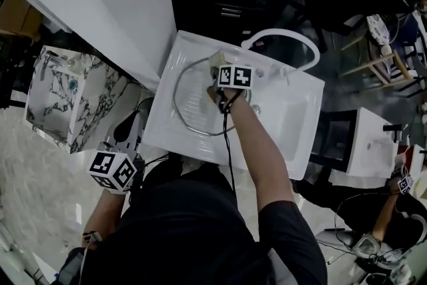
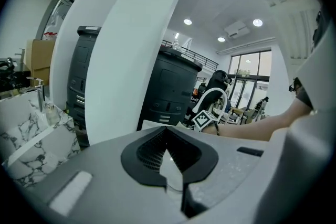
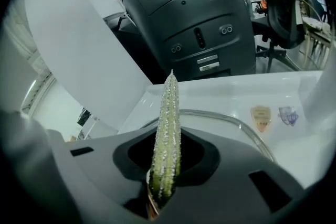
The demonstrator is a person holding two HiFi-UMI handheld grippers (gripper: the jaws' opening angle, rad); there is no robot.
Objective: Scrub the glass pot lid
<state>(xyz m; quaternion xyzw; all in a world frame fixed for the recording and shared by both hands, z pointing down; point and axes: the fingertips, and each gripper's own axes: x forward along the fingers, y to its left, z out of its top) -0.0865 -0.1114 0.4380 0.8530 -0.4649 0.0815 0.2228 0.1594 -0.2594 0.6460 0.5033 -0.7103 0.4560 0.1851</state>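
Your right gripper is clamped on the sponge, set at the far rim of the lid. The lid lies flat in the left part of the sink, its left rim near the sink's left wall. To the right, the basin is open. A white tap arcs over the far edge, just beside the sponge. A white panel runs near the sink's far-left side.

Your left gripper hangs off the near-left corner, jaws together, empty. Your forearm covers the lid's right rim — its knob cannot be made out, nor whether the sponge touches glass.
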